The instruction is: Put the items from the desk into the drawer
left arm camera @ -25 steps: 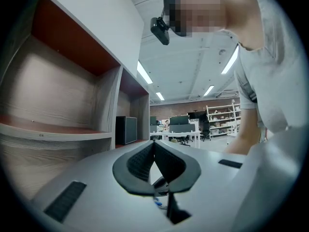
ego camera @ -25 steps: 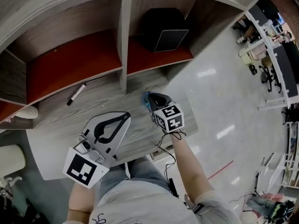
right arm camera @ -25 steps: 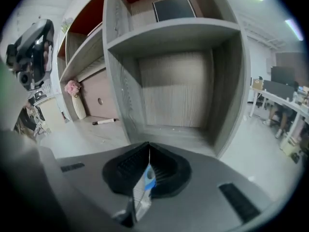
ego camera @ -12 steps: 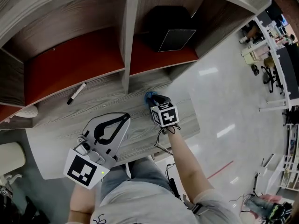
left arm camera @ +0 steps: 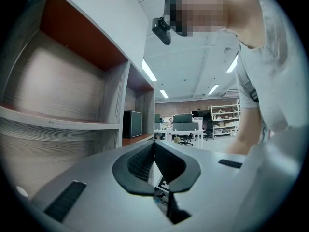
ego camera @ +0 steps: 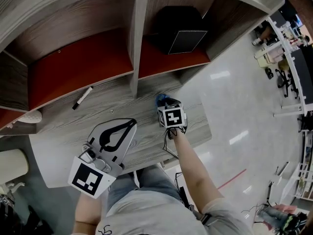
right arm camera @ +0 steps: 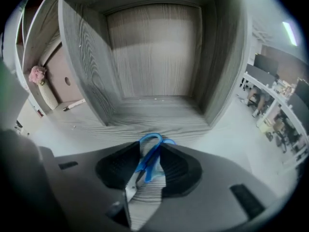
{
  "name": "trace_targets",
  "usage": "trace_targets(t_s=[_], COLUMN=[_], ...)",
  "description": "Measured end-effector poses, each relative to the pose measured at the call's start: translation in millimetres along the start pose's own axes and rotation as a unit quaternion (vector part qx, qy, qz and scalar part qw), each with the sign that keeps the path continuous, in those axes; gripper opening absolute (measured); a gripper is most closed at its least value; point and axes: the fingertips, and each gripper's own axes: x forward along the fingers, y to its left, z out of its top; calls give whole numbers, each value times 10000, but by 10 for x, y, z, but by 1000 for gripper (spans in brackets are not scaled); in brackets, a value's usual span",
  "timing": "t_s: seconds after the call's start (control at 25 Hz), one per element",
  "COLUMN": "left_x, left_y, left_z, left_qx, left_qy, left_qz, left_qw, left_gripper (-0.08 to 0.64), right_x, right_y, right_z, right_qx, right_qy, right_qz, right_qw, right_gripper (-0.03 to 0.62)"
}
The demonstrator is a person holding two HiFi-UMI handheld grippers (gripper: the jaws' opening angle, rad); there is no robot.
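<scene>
Blue scissors [right arm camera: 146,166] flat near the worktop's [ego camera: 122,99] back edge, toward its right end. Above them, right gripper [right arm camera: 150,148], jaws just spread wide, straddling the handles, not pinching. Probably best: centre, then squeeze both handles. Idle left gripper [left arm camera: 154,146]: jaws pressed together, empty.

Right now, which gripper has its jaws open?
The right gripper: its jaws have just been opening, with the blue scissors between them on the desk. The left gripper has its jaws together, empty.

Grey left gripper [ego camera: 132,124], black-padded; black-white marker cube [ego camera: 88,178]; pale T-shirt [ego camera: 146,215]; blue jeans [ego camera: 143,182].
</scene>
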Motion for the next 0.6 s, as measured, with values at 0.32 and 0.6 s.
trace_targets(t_s=[0.32,0.6], left_x=[-36,-35], left_y=[-6,-54], left_z=[19,35], left_qx=[-26,8], left_qy=[-24,-51], left_qz=[11,-78], left_qw=[10000,10000], left_gripper=[11,11], right_x=[-7,-122], right_y=[9,260], right_z=[-35,-174], right_qx=[-70,-146], right_qy=[-15,-32], right_qz=[-90,322], right_qw=[9999,9994], right_gripper=[137,127])
